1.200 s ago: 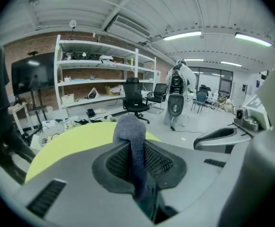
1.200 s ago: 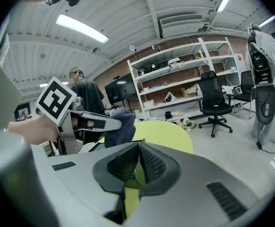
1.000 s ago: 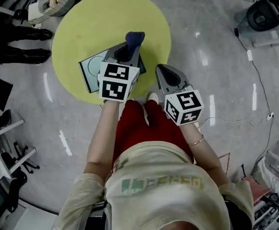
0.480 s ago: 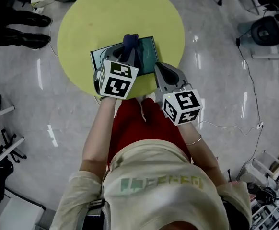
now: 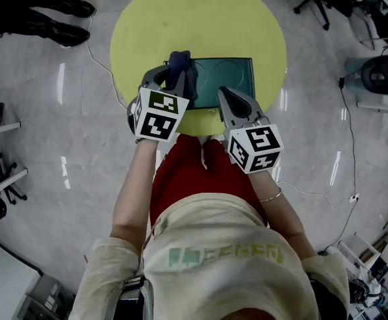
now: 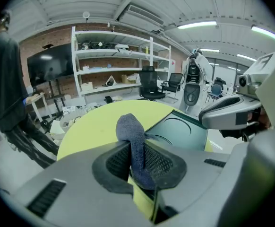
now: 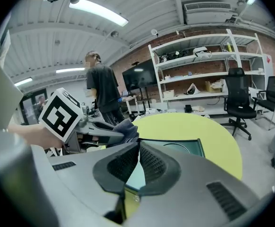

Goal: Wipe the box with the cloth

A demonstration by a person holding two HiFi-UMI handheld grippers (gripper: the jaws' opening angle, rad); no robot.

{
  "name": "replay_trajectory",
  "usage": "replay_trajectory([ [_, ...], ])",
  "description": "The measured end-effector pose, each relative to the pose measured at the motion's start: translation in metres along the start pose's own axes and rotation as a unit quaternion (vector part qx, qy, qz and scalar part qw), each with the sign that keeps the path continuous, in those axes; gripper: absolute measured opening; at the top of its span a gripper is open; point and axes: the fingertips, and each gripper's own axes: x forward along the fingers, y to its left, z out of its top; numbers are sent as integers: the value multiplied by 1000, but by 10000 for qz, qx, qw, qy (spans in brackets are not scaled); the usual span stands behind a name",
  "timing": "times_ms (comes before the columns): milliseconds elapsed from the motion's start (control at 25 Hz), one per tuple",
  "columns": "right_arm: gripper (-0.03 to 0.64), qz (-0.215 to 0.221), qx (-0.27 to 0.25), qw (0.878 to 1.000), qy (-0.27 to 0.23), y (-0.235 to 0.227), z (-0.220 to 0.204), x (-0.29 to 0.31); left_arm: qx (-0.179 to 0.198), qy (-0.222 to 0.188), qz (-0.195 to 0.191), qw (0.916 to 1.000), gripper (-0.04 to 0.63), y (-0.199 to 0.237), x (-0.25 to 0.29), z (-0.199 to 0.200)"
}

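Writing, shirt: the person's beige shirt [image 5: 221, 245] has a green print across it; the letters cannot be made out.
Writing, grippers: each marker cube shows black-and-white square patterns only, no words.
Writing, box: curved outlines show on the lid; no text can be read.
Left gripper [image 5: 173, 82]: jaws narrowed and clamped on the cloth [image 5: 179, 65]. In the left gripper view the dark blue cloth [image 6: 132, 131] is pinched between the ribbed pads of the left gripper [image 6: 137, 162], and its folded end stands up above them.
Cloth position: in the head view it lies over the left end of the box [image 5: 227, 82]; whether it touches the lid cannot be told.
Right gripper [image 5: 229, 99]: jaws brought together. In the right gripper view only a thin slit shows between the pads of the right gripper [image 7: 138, 162], and nothing is held there.
Right gripper position: its tip overlaps the near edge of the box in the head view, just beside the left gripper; contact cannot be told.
Box: flat, teal, lying on the round yellow bench [image 5: 201, 19], toward the bench's near edge.
Surroundings: white shelving [image 7: 208, 70], a black office chair [image 7: 241, 100], and a person in dark clothes [image 7: 99, 86] standing beyond the bench.
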Motion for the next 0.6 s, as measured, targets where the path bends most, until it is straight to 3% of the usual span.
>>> replay_trajectory([
  [240, 38, 173, -71, 9998, 43, 20, 1, 9, -328, -104, 197, 9992, 61, 22, -24, -11],
  [600, 38, -14, -16, 10000, -81, -12, -8, -26, -58, -259, 765, 9967, 61, 7, -60, 6],
])
